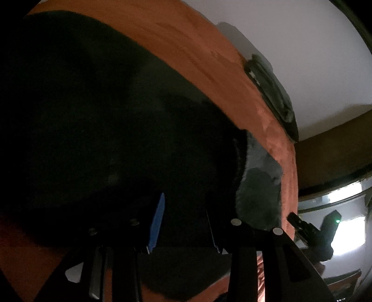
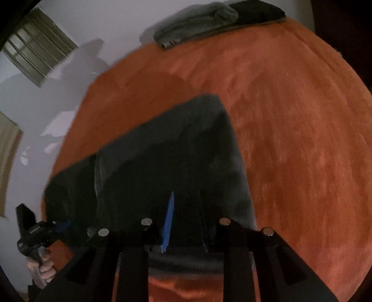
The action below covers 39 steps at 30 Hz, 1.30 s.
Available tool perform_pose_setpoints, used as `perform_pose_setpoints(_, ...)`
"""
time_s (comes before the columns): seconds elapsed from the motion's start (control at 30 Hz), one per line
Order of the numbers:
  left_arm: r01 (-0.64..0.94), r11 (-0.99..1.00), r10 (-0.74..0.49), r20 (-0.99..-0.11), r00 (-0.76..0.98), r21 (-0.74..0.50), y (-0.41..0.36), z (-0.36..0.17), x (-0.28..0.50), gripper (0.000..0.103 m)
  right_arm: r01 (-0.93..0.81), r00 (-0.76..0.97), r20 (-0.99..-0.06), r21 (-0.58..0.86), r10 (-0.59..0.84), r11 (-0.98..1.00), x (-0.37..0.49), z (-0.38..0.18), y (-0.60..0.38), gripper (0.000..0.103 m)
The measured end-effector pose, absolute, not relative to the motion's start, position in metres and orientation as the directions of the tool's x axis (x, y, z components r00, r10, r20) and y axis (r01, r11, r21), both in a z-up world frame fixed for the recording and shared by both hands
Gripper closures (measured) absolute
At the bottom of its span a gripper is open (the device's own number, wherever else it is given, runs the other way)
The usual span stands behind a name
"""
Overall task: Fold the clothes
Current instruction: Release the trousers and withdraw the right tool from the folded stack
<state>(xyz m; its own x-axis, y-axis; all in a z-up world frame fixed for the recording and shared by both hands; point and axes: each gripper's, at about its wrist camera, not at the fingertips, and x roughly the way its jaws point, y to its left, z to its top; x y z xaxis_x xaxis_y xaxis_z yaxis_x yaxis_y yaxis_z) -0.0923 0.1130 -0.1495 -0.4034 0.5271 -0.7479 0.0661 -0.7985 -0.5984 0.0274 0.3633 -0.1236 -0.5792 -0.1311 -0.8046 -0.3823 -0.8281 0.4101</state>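
Garment [image 2: 167, 148], dark, lies on orange bed cover [image 2: 290, 139], centre to lower left of right wrist view. Right gripper [image 2: 186, 223] & left gripper [image 1: 183, 223]: fingers set apart, dark cloth betw. them; grip cannot be told. Folded grey-green clothes [image 2: 197, 21] at top edge, w/ wall [image 2: 104, 21] behind.

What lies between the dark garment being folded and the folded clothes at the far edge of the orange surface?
Only bare orange cover separates the dark garment from the folded pile in the right wrist view; nothing else rests there.
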Motion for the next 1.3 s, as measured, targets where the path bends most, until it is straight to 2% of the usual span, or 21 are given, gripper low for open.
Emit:
perform_pose_setpoints(0.13, 0.170, -0.728, 0.533, -0.705, -0.468, -0.664, 0.055, -0.145, -0.082, 0.063, -0.308, -0.629, -0.770, 0.372, -0.106, -0.876, 0.023, -0.076, 0.326, 0.083)
perform_pose_setpoints(0.23, 0.236, -0.638, 0.549, -0.648, -0.528, -0.733, 0.011, -0.141, -0.078, 0.053, -0.261, -0.662, -0.744, 0.345, -0.093, -0.901, 0.019, -0.044, 0.302, 0.083)
perform_pose_setpoints(0.3, 0.258, -0.597, 0.559, -0.624, -0.546, -0.760, -0.011, -0.139, -0.078, 0.043, -0.249, -0.674, -0.735, 0.329, -0.081, -0.911, 0.016, -0.028, 0.289, 0.083)
perform_pose_setpoints(0.4, 0.284, -0.521, 0.578, -0.577, -0.577, -0.805, -0.030, -0.145, -0.078, 0.036, -0.254, -0.681, -0.728, 0.332, -0.076, -0.908, 0.020, -0.018, 0.273, 0.082)
perform_pose_setpoints(0.47, 0.298, -0.461, 0.597, -0.541, -0.592, -0.836, -0.039, -0.153, -0.078, 0.033, -0.253, -0.678, -0.731, 0.331, -0.077, -0.909, 0.027, -0.020, 0.265, 0.072)
perform_pose_setpoints(0.5, 0.304, -0.428, 0.612, -0.520, -0.595, -0.851, -0.042, -0.158, -0.078, 0.033, -0.255, -0.671, -0.739, 0.301, -0.056, -0.919, 0.031, -0.023, 0.259, 0.055)
perform_pose_setpoints(0.53, 0.309, -0.405, 0.621, -0.507, -0.597, -0.860, -0.043, -0.161, -0.079, 0.033, -0.260, -0.662, -0.749, 0.261, -0.025, -0.930, 0.034, -0.026, 0.255, 0.045)
perform_pose_setpoints(0.87, 0.348, -0.448, 0.597, -0.565, -0.570, -0.824, -0.033, -0.166, -0.086, 0.031, -0.288, -0.575, -0.812, 0.091, 0.096, -0.953, 0.049, -0.060, 0.241, 0.044)
perform_pose_setpoints(1.07, 0.393, -0.459, 0.526, -0.601, -0.602, -0.796, -0.041, -0.167, -0.083, 0.026, -0.296, -0.565, -0.820, 0.096, 0.093, -0.950, 0.047, -0.065, 0.242, 0.044)
perform_pose_setpoints(1.3, 0.425, -0.432, 0.539, -0.606, -0.585, -0.795, -0.049, -0.178, -0.086, 0.023, -0.329, -0.546, -0.834, 0.129, 0.077, -0.935, 0.052, -0.073, 0.248, 0.044)
